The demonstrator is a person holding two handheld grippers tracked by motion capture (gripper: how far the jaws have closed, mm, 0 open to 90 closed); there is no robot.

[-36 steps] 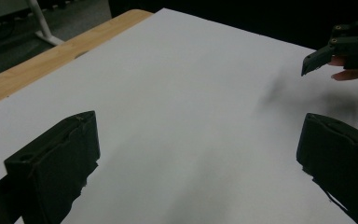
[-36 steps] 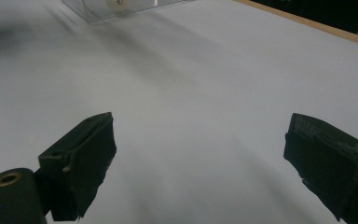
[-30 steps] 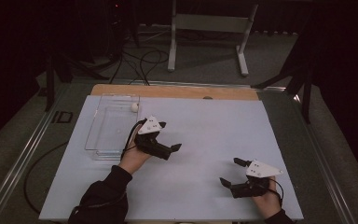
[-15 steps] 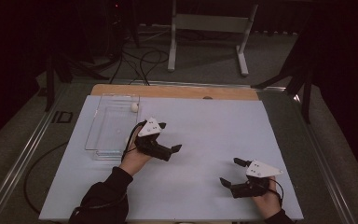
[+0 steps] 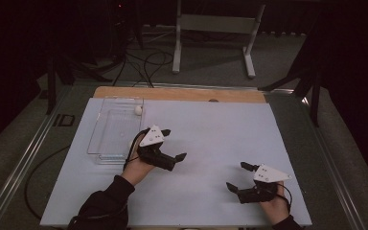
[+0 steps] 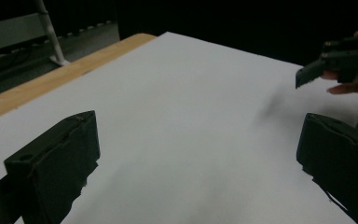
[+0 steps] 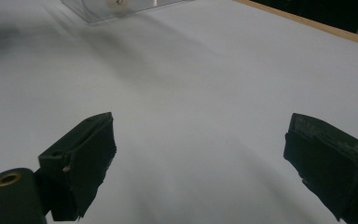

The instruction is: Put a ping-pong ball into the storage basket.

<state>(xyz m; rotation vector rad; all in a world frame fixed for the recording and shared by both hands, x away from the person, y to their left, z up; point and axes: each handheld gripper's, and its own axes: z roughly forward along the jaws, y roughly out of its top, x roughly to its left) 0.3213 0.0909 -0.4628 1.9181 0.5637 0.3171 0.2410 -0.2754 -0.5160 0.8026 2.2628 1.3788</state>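
White table sheet (image 5: 211, 129) lying under dark surroundings. Left gripper (image 5: 172, 143) hovering just right of clear tray (image 5: 106, 139), jaws spread wide, gripping nothing. Right gripper (image 5: 237, 176) sitting low near front right edge, jaws wide, empty. Small white ball (image 5: 138, 110) resting at tray's far corner, apart from both grippers.

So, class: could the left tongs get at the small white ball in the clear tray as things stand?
Probably yes: the left tongs are open beside the clear tray, which is open on top, and nothing lies between them and the white ball.
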